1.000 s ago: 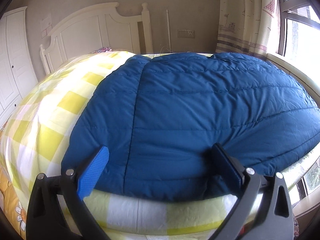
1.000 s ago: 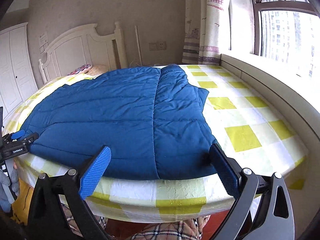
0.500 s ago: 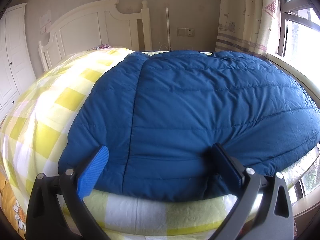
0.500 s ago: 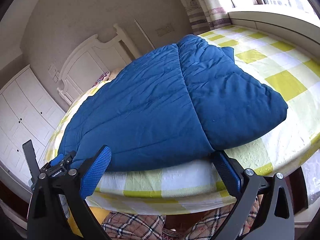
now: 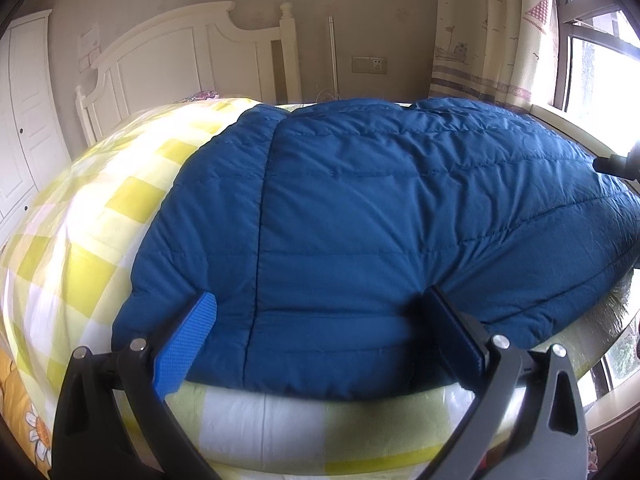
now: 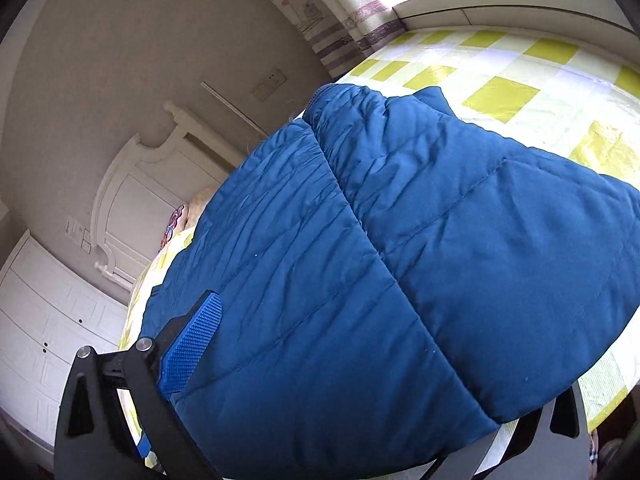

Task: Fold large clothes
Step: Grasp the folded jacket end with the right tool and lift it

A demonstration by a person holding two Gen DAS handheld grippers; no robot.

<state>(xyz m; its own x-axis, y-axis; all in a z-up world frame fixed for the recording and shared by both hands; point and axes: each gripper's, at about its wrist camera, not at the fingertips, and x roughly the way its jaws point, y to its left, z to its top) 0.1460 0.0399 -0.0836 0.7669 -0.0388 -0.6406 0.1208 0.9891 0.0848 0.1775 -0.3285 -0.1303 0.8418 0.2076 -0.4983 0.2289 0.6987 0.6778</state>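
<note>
Nearest in the right wrist view, the right hand-held gripper (image 6: 320, 364) is largely buried: its right finger is hidden under the blue quilted jacket (image 6: 400, 272), only the left blue pad (image 6: 192, 346) shows against the cloth, and whether it is clamping the fabric cannot be told. That view is steeply tilted, and the jacket's near hem fills the bottom of it.

Beside it, the left hand-held gripper (image 5: 320, 344) stands spread wide, its two fingers straddling the near hem of the jacket (image 5: 380, 232) and gripping nothing. Its left pad (image 5: 186, 346) shows blue; its right finger is seen only as a dark edge.

One jacket lies across the bed (image 5: 100, 216), reaching from the near edge towards the headboard, with one side panel folded in over the body along a long seam. At the right rim of the left view a dark blurred object pokes in, too cut off to identify.

Beyond, the yellow-and-white checked bedcover is bare on both sides of the jacket. One white headboard (image 5: 180, 56), white wardrobe doors (image 6: 44, 320), one wall socket (image 5: 369, 65), a patterned curtain (image 5: 480, 24) and a bright window (image 5: 592, 60) close the room.
</note>
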